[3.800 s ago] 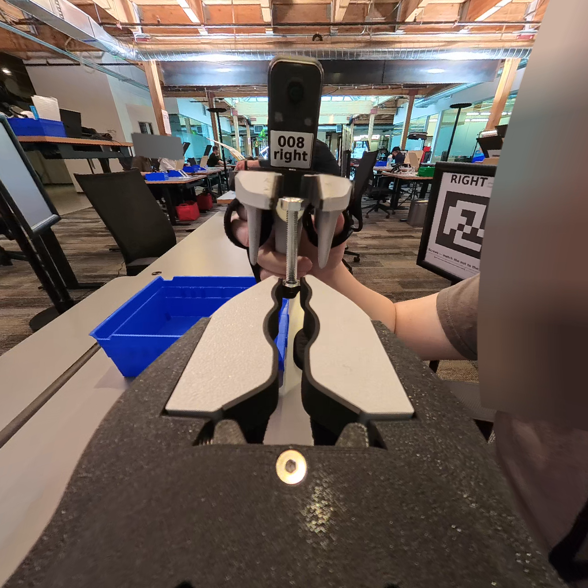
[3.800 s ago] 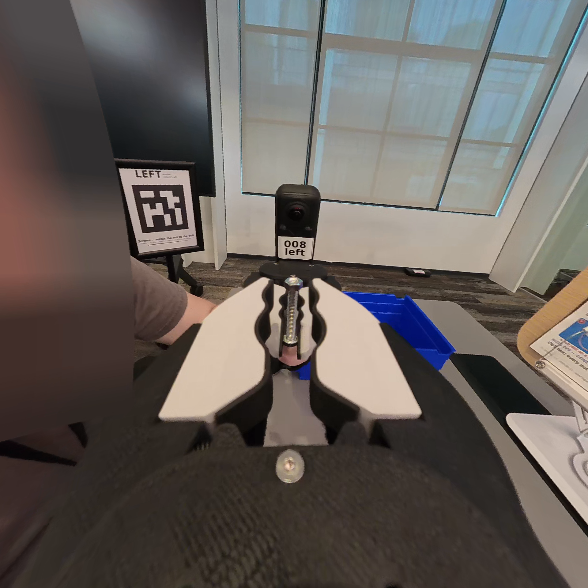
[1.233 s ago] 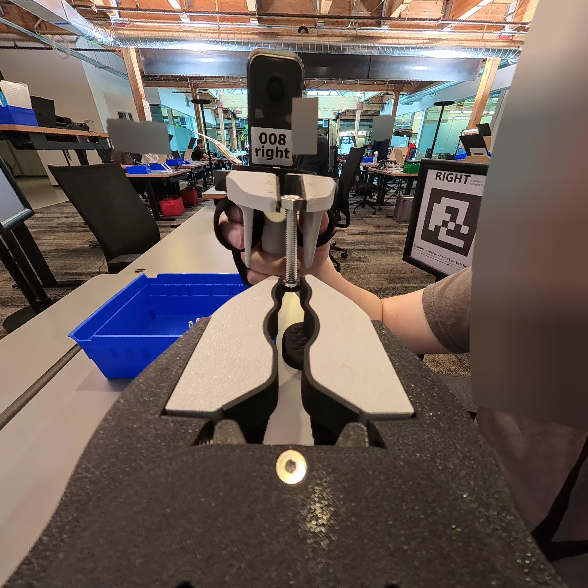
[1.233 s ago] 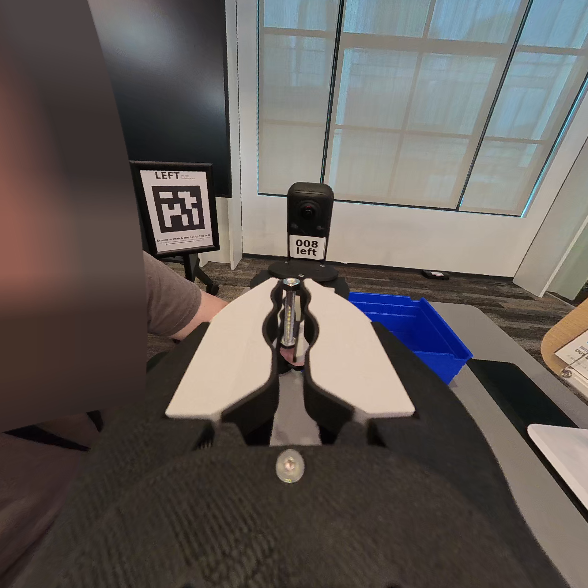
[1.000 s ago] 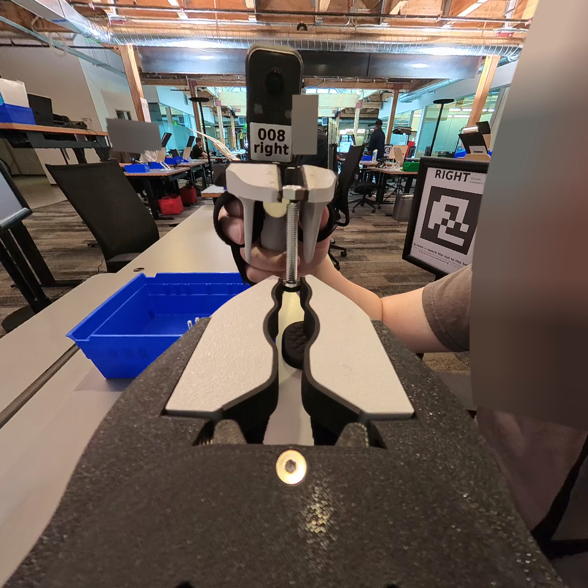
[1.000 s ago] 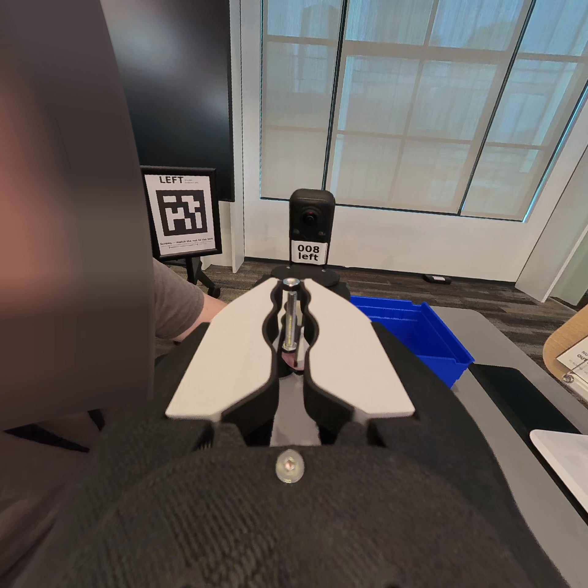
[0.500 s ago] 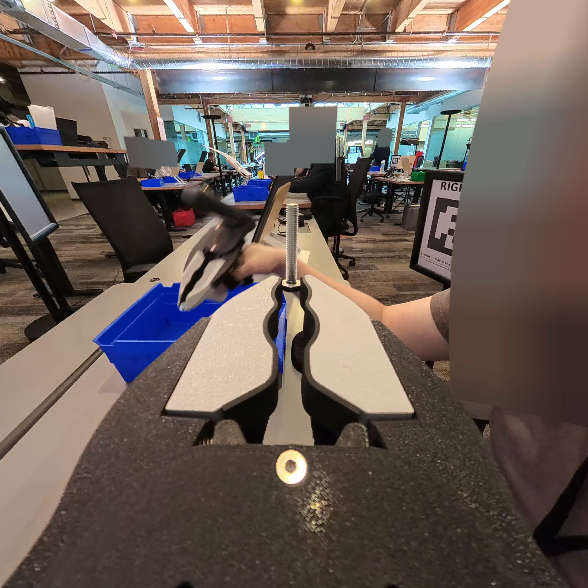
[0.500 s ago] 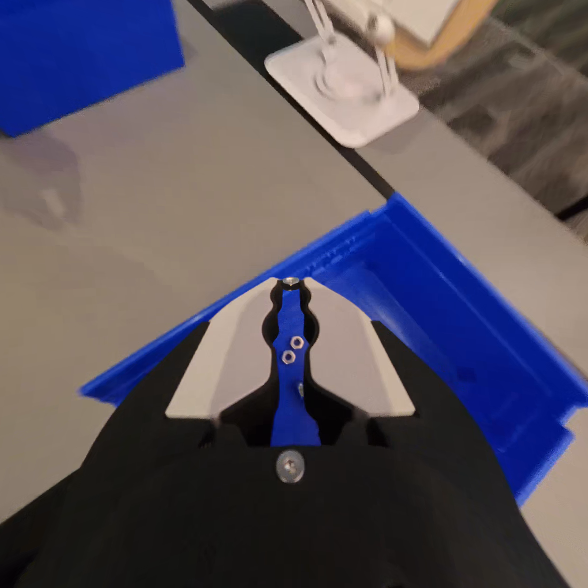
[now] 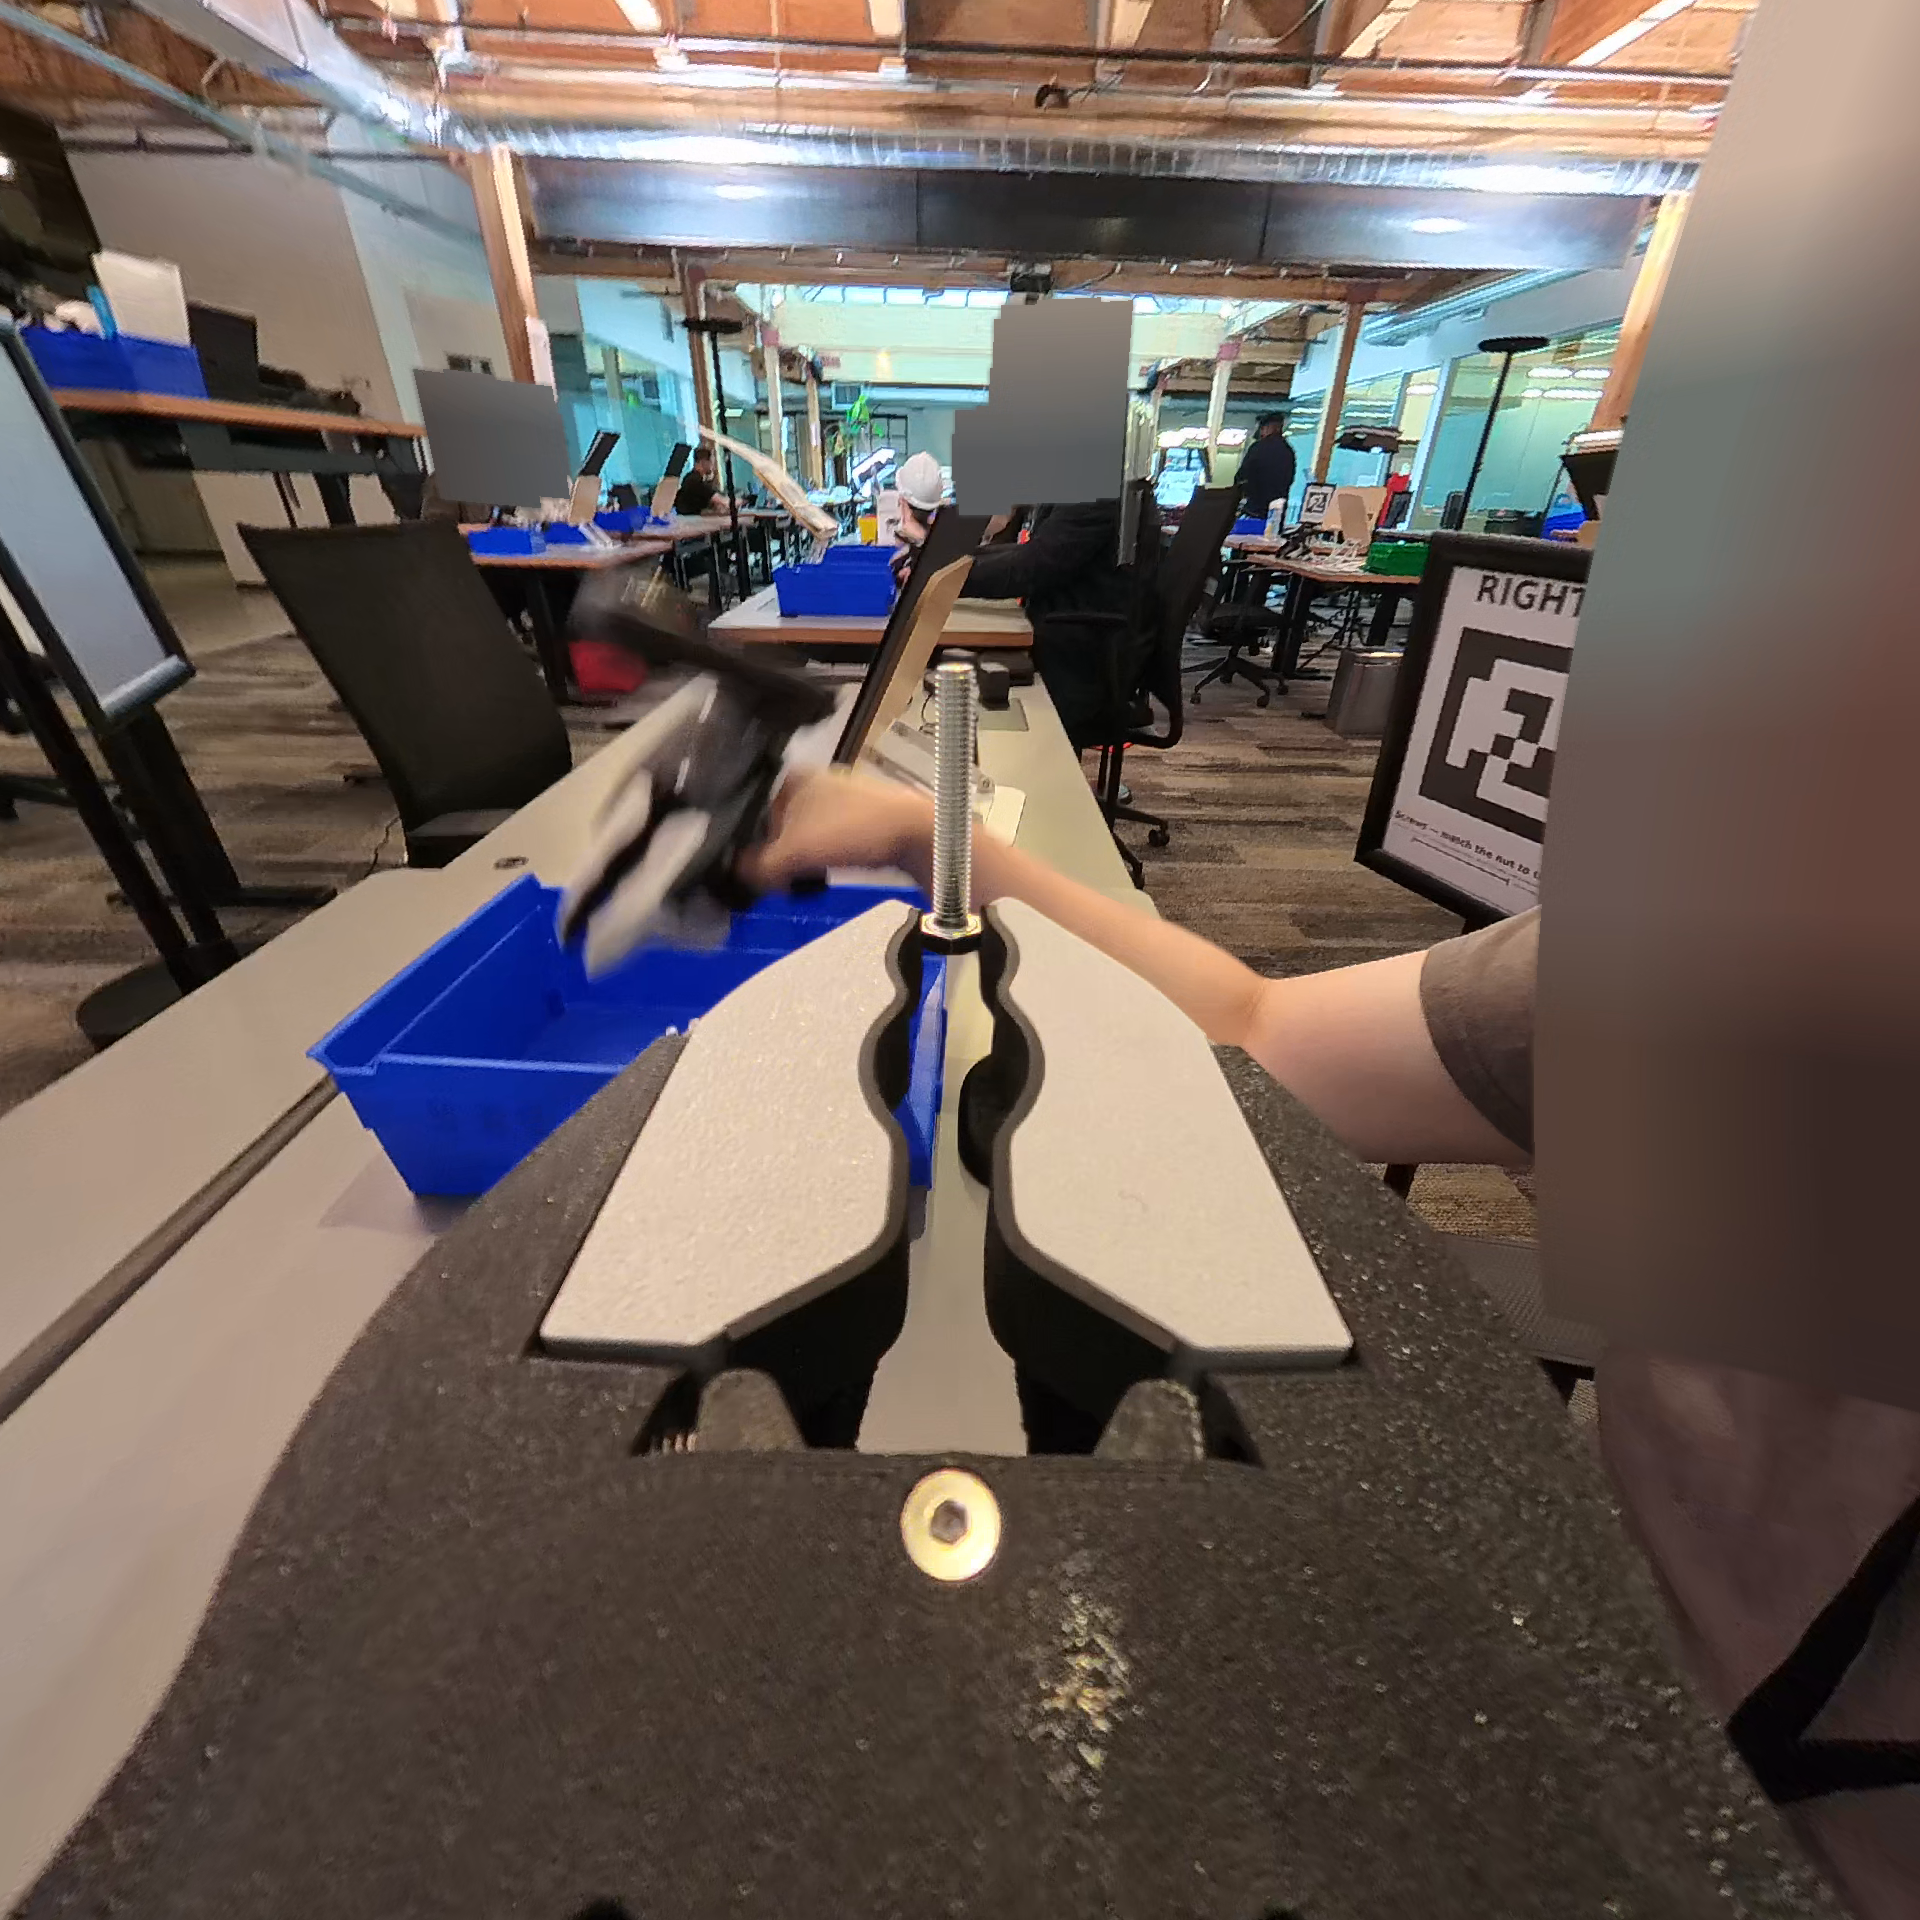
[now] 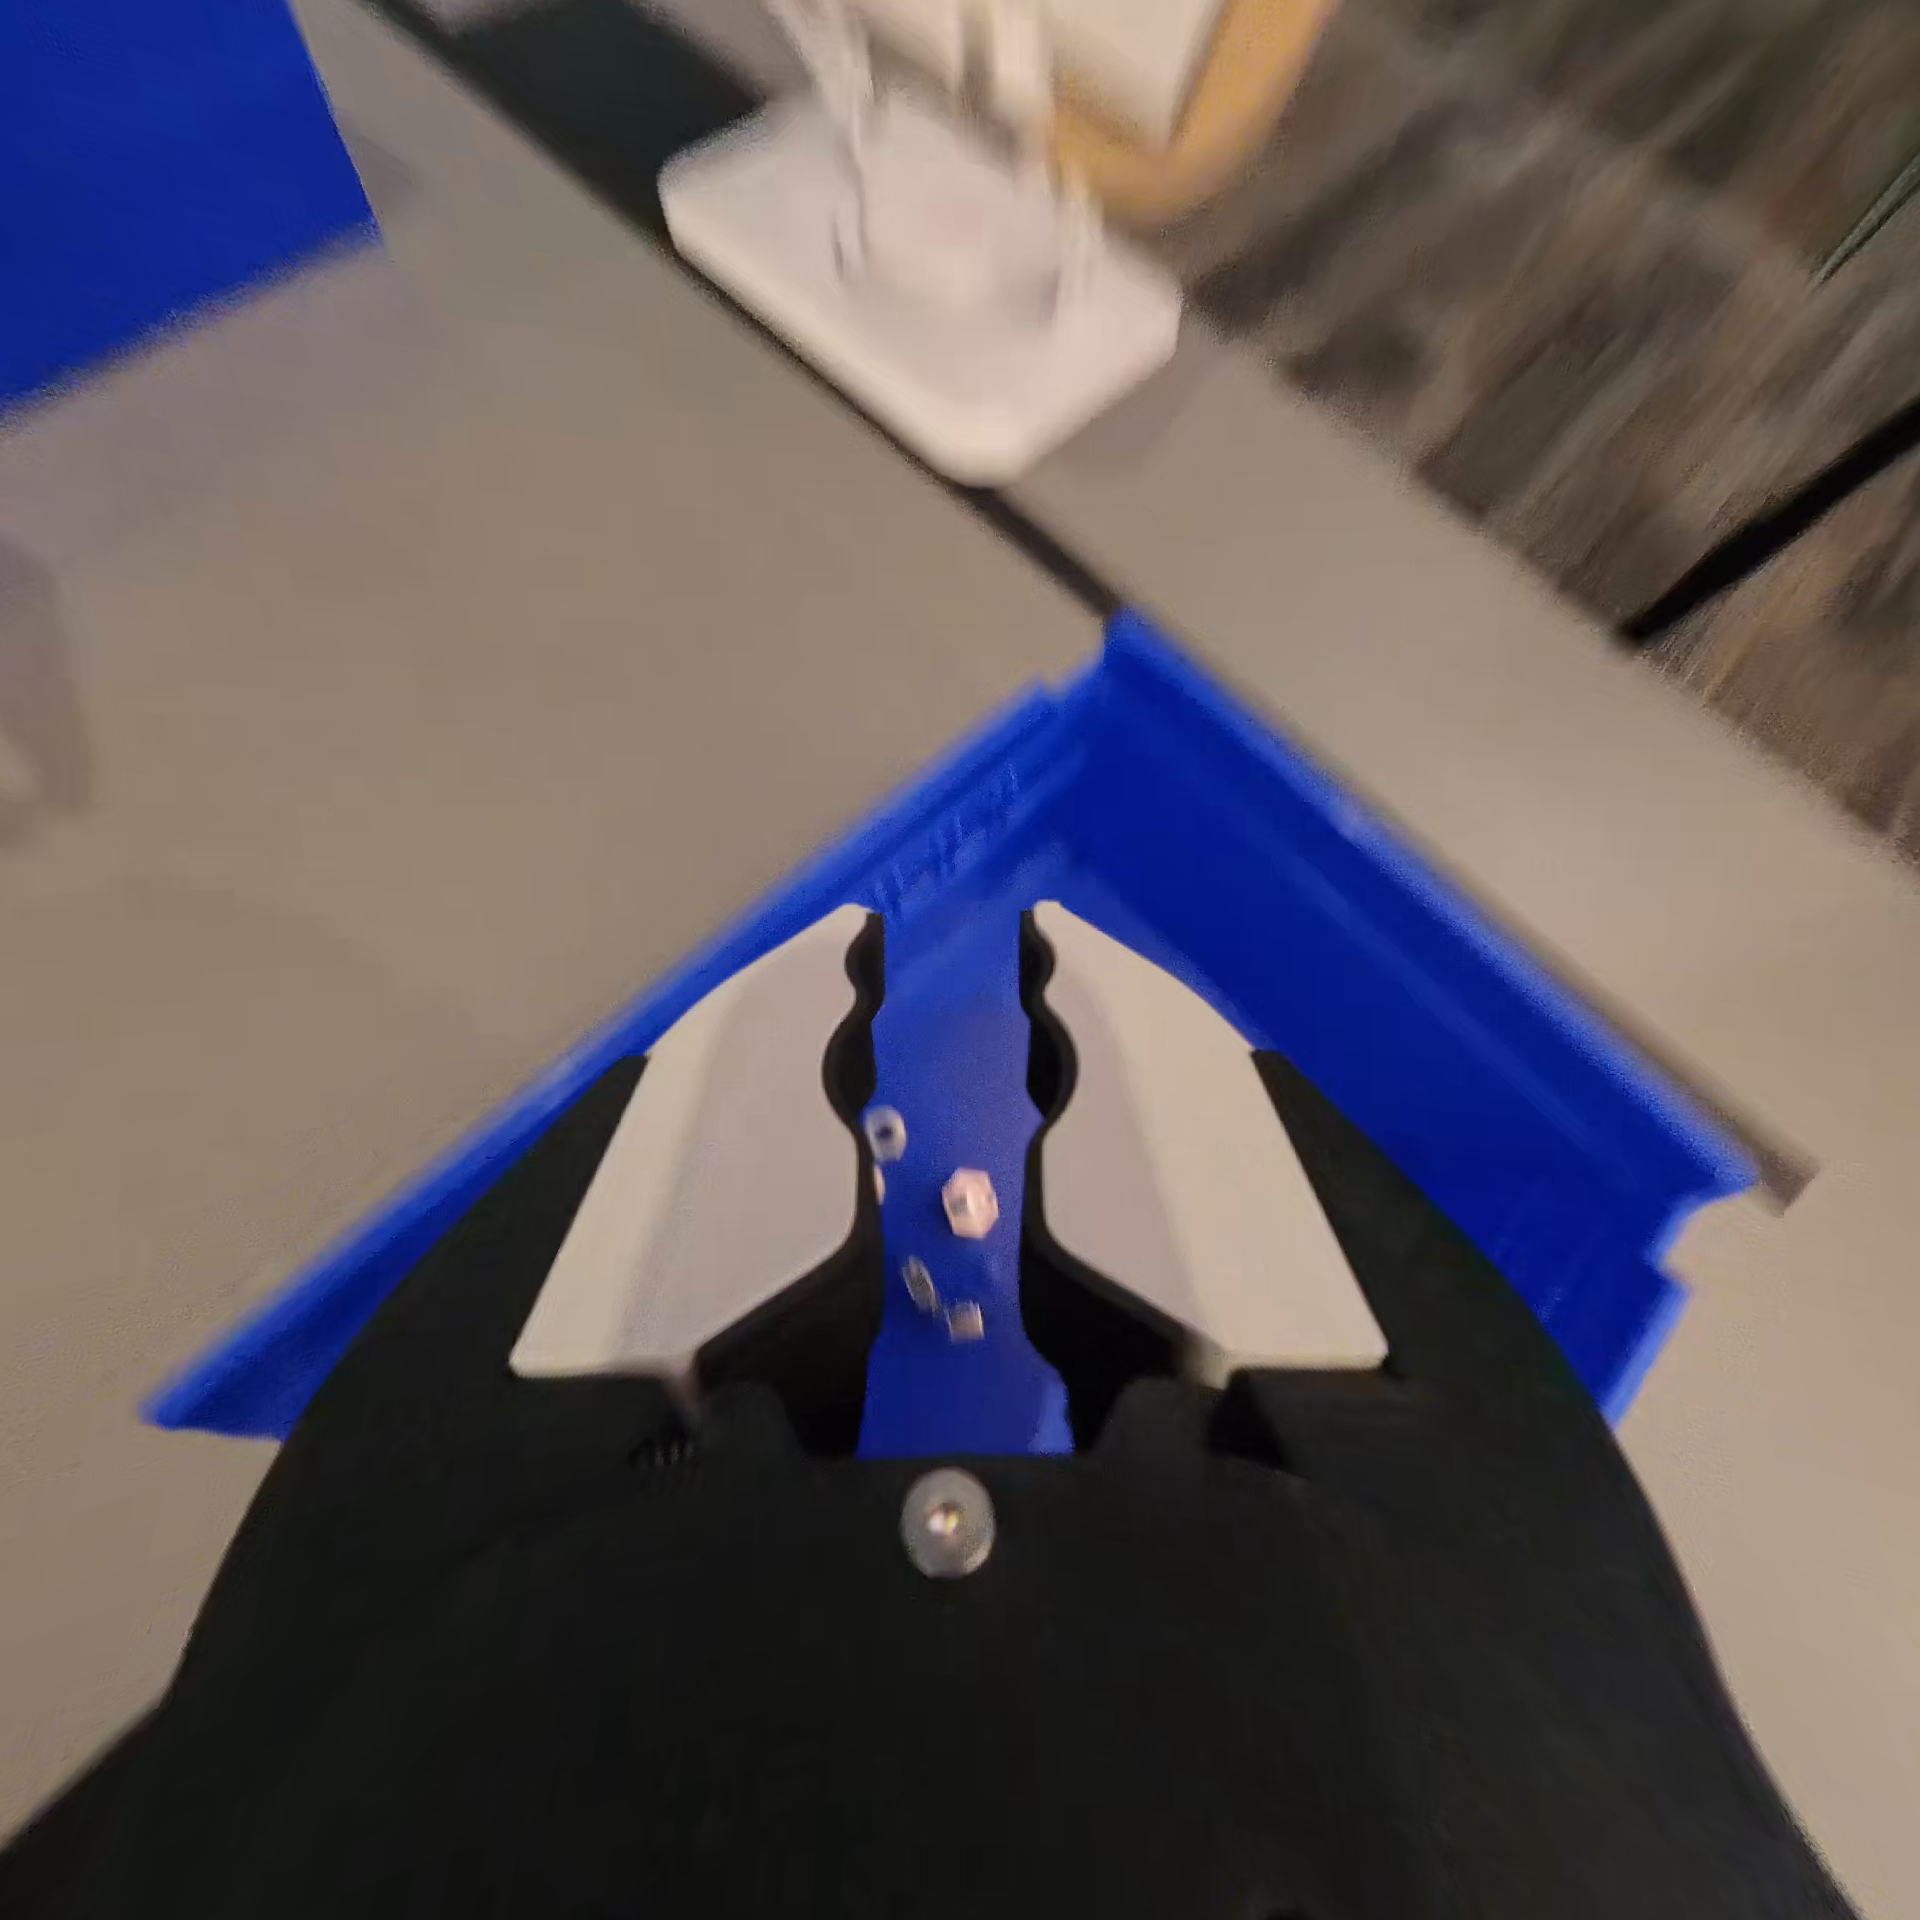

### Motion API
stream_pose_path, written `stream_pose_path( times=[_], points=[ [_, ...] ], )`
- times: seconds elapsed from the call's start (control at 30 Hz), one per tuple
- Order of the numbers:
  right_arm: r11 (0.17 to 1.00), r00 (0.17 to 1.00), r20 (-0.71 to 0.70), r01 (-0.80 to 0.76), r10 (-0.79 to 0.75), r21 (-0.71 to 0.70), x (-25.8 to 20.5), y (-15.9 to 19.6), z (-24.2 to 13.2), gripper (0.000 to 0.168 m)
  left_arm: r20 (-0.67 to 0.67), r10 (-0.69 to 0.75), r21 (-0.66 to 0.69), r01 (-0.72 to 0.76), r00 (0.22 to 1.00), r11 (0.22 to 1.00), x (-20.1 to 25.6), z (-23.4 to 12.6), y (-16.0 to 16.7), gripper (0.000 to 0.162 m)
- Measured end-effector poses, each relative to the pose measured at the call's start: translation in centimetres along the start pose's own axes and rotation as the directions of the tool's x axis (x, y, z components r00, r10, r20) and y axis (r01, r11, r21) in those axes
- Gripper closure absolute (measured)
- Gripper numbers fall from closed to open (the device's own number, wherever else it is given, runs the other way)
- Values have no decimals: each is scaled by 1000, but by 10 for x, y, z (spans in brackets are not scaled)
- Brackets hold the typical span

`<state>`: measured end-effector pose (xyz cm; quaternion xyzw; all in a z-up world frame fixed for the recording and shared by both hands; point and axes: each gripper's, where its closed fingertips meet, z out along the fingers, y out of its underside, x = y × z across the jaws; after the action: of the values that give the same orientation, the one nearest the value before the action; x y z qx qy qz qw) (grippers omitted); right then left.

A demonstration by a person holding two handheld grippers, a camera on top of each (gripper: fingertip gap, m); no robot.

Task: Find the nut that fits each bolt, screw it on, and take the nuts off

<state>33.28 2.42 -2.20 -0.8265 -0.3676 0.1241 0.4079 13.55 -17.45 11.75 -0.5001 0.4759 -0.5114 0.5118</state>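
Observation:
My left gripper (image 9: 951,930) is shut on the hex head of a long threaded silver bolt (image 9: 953,790), which stands upright with no nut on its thread. My right gripper (image 10: 951,920) is open, tilted down over a blue bin (image 10: 1351,935) with several loose silver nuts (image 10: 969,1202) showing between its fingers. In the left wrist view the right gripper (image 9: 665,831) is blurred, held by a hand over the same blue bin (image 9: 499,1039), left of the bolt.
The bin sits on a grey table (image 10: 416,623). A second blue bin (image 10: 156,156) and a white stand base (image 10: 935,291) lie farther along it. A framed marker sign (image 9: 1496,727) stands at the right. Office chairs and desks are behind. There is about 30 cm between the tips of the two grippers.
My right gripper left the top of the bolt with a nut in its tips, swung down over the blue bin and opened. The left gripper still holds the bolt upright.

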Motion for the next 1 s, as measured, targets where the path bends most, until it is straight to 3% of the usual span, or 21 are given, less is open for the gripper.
stream_pose_path(
  times=[0.1, 0.17, 0.23, 0.33, 0.43, 0.5, 0.57, 0.63, 0.7, 0.77, 0.87, 0.93, 1.0],
  points=[
    [943, 995, 16, 91, -101, 320, -51, -82, -49, 141, 6, -24, -14, 24, 1000, 1000, -4, 3, 6, 152],
    [839, 960, 173, 97, -221, 535, -118, -127, -82, 142, 4, -37, -17, 37, 999, 999, -5, 5, 8, 152],
    [748, 861, 368, 22, -351, 663, -184, -150, -110, 141, 3, -47, -19, 47, 999, 999, -5, 6, 9, 152],
    [726, 740, 517, -58, -429, 685, -239, -158, -122, 140, 1, -45, -21, 45, 999, 999, -4, 6, 9, 152],
    [751, 679, 575, -52, -457, 659, -266, -154, -113, 140, -2, -40, -24, 40, 999, 999, -2, 6, 9, 152],
    [767, 670, 590, -46, -451, 640, -273, -153, -104, 145, -17, -41, -27, 41, 999, 999, 0, 7, 10, 152],
    [771, 672, 578, -18, -462, 636, -278, -152, -98, 162, -38, -39, -34, 38, 999, 999, 2, 8, 11, 152],
    [757, 692, 544, 4, -474, 654, -274, -153, -100, 162, -2, -14, -5, 14, 1000, 1000, -3, 6, 7, 152],
    [759, 720, 526, 0, -452, 651, -256, -153, -107, 162, 42, -26, 4, 26, 999, 1000, -11, 1, 3, 135],
    [828, 828, 453, 24, -330, 560, -207, -144, -97, 162, 89, -62, -25, 65, 994, 998, -22, -5, 3, 125],
    [993, 974, 223, 5, -32, 119, -100, -65, -55, 162, 127, -137, -101, 150, 982, 984, -35, -16, 9, 125],
    [966, 975, 125, -153, 182, -206, -54, 9, -36, 162, 153, -151, -113, 169, 977, 979, -42, -25, 7, 125],
    [859, 939, 72, -273, 335, -432, -33, 68, -22, 162, 199, -127, -97, 149, 972, 984, -50, -36, -1, 126]
  ],
)
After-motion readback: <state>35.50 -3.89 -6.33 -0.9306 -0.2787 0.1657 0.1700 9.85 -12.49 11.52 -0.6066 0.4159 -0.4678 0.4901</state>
